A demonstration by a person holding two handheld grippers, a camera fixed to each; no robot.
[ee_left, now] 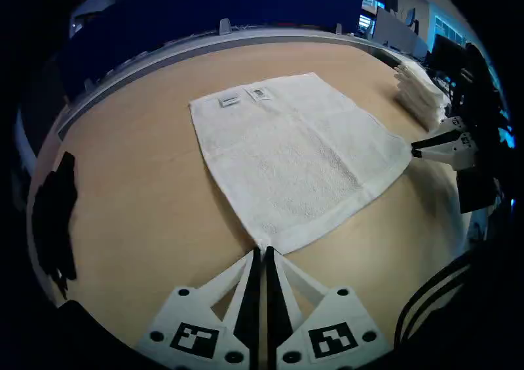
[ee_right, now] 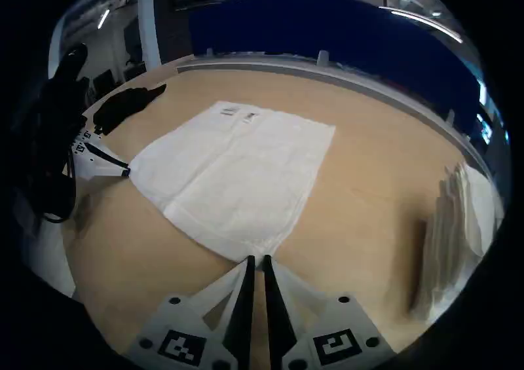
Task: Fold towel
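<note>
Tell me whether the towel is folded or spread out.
Spread out: the towel lies flat on the table, four corners showing, no edge turned over.

- white towel (ee_right: 236, 167) flat on wooden table (ee_right: 373, 173)
- right gripper (ee_right: 255, 260) tips pinch its near corner
- left gripper (ee_right: 124, 171) pinches the left corner
- folded stack (ee_right: 458, 232) at right; black cloth (ee_right: 128, 105) far left

a light wooden table (ee_left: 144, 173) spreads beneath and ahead of the left tongs (ee_left: 265, 252). a black cloth (ee_left: 56, 219) lies far to their left, near the table's edge. a stack of folded white cloths (ee_left: 419, 95) sits ahead to their right. a blue partition (ee_left: 196, 3) stands beyond the far edge.
</note>
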